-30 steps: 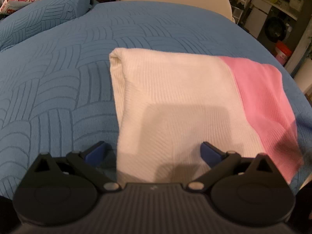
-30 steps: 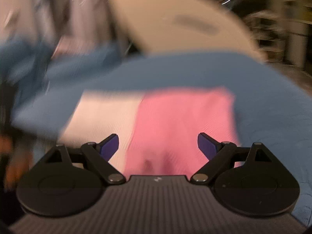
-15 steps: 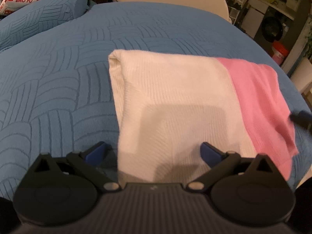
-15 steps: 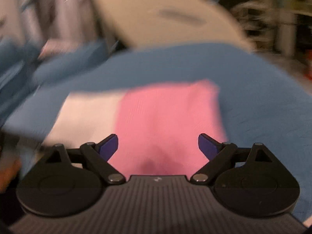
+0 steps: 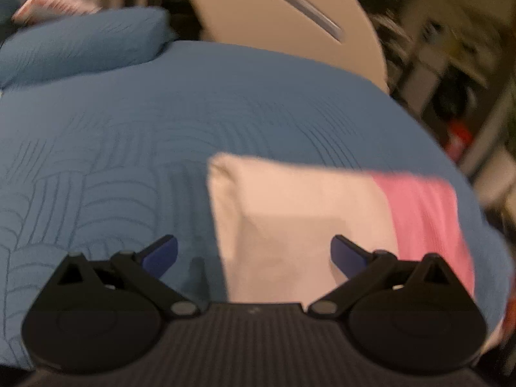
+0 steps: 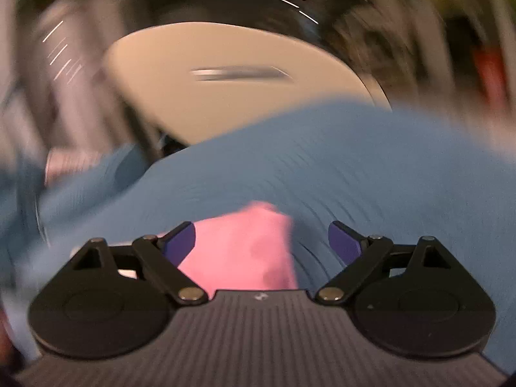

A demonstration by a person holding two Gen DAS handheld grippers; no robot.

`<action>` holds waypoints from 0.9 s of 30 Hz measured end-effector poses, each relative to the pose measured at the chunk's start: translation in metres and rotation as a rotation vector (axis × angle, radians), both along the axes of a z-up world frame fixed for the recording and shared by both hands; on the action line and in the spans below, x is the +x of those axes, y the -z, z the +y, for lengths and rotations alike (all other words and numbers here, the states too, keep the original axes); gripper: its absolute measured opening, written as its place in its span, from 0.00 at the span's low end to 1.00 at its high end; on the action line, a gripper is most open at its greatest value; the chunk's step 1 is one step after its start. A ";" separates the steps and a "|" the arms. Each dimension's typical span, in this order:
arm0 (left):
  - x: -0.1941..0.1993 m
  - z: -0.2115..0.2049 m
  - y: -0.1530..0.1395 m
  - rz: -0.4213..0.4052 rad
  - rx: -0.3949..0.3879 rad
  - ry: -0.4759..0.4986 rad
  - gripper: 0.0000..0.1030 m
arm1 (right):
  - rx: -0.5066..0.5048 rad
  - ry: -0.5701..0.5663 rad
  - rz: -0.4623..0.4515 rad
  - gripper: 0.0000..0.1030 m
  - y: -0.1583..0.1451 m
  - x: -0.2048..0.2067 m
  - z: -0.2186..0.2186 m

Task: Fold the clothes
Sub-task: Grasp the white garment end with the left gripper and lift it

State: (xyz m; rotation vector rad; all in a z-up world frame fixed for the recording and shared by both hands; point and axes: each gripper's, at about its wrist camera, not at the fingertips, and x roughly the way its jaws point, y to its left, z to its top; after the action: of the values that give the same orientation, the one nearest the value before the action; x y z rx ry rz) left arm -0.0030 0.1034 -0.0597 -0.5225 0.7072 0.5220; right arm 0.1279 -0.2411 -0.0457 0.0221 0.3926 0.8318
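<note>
Left gripper (image 5: 253,251) is tilting down over the bed; right gripper (image 6: 262,242) is pointing more level. The folded garment (image 5: 300,225), cream with a pink end at 3 o'clock, is lying flat on the blue bedspread (image 5: 129,129); beige headboard (image 5: 274,25) at 12 o'clock. Both jaws are standing wide, gripping nothing.

Both grippers pulled back and up from folded garment (image 5: 300,225). It sits lower and smaller in both views; right view now catches only its pink end (image 6: 245,248). Heavier blur.
</note>
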 end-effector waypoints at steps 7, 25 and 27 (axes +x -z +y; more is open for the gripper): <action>0.006 0.066 0.029 -0.095 -0.319 -0.035 1.00 | -0.262 -0.442 -0.394 0.89 -0.004 -0.203 0.065; 0.004 0.080 0.068 -0.303 -0.733 -0.018 0.99 | -0.541 -0.476 -0.696 0.89 0.063 -0.292 0.116; 0.003 0.082 0.069 -0.310 -0.744 -0.023 0.94 | -0.541 -0.469 -0.712 0.89 0.061 -0.296 0.115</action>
State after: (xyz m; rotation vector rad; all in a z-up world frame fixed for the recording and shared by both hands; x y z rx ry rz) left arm 0.0004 0.1851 -0.1287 -1.2785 0.5819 0.1720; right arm -0.1685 -0.1257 -0.1068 -0.8758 -0.0726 1.1031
